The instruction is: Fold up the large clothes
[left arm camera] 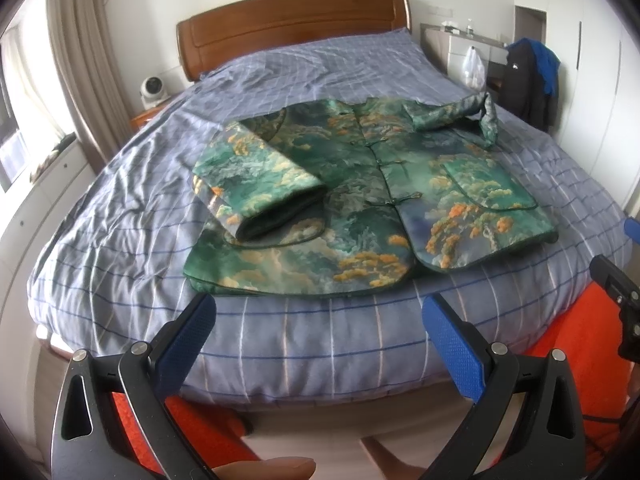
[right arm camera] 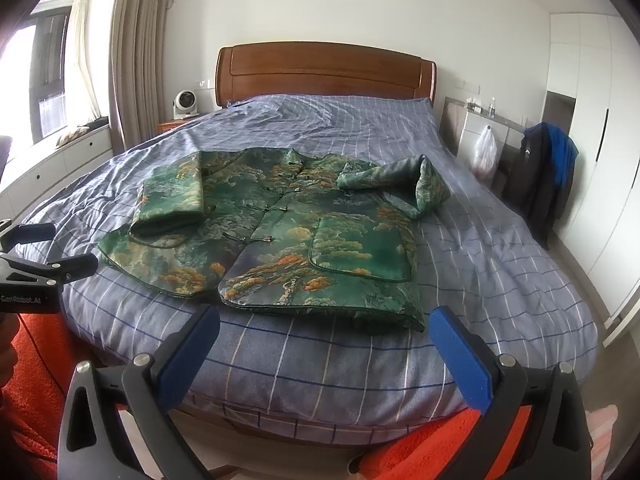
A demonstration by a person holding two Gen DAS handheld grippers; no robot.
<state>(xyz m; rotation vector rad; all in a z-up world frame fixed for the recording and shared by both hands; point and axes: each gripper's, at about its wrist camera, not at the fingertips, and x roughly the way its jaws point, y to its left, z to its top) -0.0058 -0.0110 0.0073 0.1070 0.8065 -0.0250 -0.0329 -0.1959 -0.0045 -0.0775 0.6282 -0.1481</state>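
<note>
The green patterned jacket (left arm camera: 360, 192) lies flat on the bed (left arm camera: 300, 344), front side up, its long axis running from the near hem to the far collar, straight ahead of both grippers. The left sleeve (left arm camera: 256, 192) is already folded onto the body, but the right sleeve (right arm camera: 400, 180) lies crumpled at the far right. The right gripper (right arm camera: 324, 344) seems better placed to reach it; both it and the left gripper (left arm camera: 320, 332) hover before the near bed edge with jaws spread wide and holding nothing.

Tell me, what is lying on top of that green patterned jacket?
Its own two sleeves: the left sleeve is folded flat across the jacket front, the right sleeve is bent over loosely near the collar. Nothing else rests on it. What the sleeves cover cannot be seen.
</note>
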